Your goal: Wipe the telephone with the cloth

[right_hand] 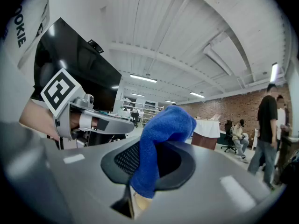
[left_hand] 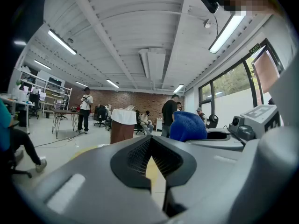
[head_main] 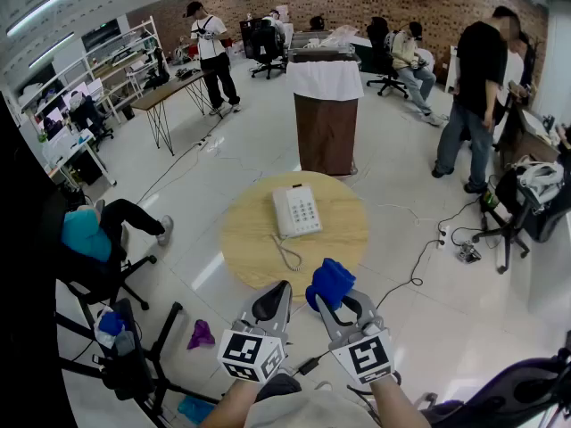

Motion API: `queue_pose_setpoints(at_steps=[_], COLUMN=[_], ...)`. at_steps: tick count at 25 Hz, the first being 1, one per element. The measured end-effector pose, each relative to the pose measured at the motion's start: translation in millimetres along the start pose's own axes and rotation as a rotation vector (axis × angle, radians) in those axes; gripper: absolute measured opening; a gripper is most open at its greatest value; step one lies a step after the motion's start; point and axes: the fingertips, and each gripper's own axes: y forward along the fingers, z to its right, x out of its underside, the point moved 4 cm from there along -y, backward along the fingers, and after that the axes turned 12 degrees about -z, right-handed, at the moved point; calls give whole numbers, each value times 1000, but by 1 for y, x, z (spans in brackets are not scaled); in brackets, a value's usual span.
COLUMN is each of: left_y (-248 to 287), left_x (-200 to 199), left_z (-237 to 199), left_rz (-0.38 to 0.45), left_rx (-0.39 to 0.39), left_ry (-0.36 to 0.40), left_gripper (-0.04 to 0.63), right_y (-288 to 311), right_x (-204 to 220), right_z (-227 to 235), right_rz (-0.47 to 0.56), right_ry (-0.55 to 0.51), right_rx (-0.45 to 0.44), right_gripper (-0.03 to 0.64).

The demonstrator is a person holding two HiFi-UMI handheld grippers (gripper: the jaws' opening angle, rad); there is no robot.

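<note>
A white telephone (head_main: pixel 296 210) with a coiled cord lies on the round wooden table (head_main: pixel 246 239) in the head view. My right gripper (head_main: pixel 340 298) is shut on a blue cloth (head_main: pixel 329 282), held level near the table's front edge; the blue cloth (right_hand: pixel 161 143) bunches out between the jaws in the right gripper view. My left gripper (head_main: pixel 274 301) sits just left of it, shut with nothing between its jaws. In the left gripper view, the left gripper (left_hand: pixel 150 155) is pressed together and the cloth (left_hand: pixel 188 126) shows at the right.
A brown pedestal with a white cover (head_main: pixel 326 114) stands beyond the table. Cables and a power strip (head_main: pixel 444 237) run over the floor at the right. A black chair (head_main: pixel 103 270) with a seated person is at the left. Several people stand and sit farther back.
</note>
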Motion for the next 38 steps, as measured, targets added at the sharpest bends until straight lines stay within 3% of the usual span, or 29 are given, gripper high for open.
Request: queue_pose_setpoints(at_steps=[15, 38], left_y=[43, 176], left_x=[-5, -15], left_z=[-23, -164], left_rz=[14, -82], left_rx=[-5, 114], left_ry=[-27, -88], left_gripper=[0, 0], right_y=[34, 207], right_x=[4, -11], right_z=[26, 83], right_rz=[-20, -128], right_ry=[-31, 21], right_rx=[-25, 50], right_gripper=[71, 71])
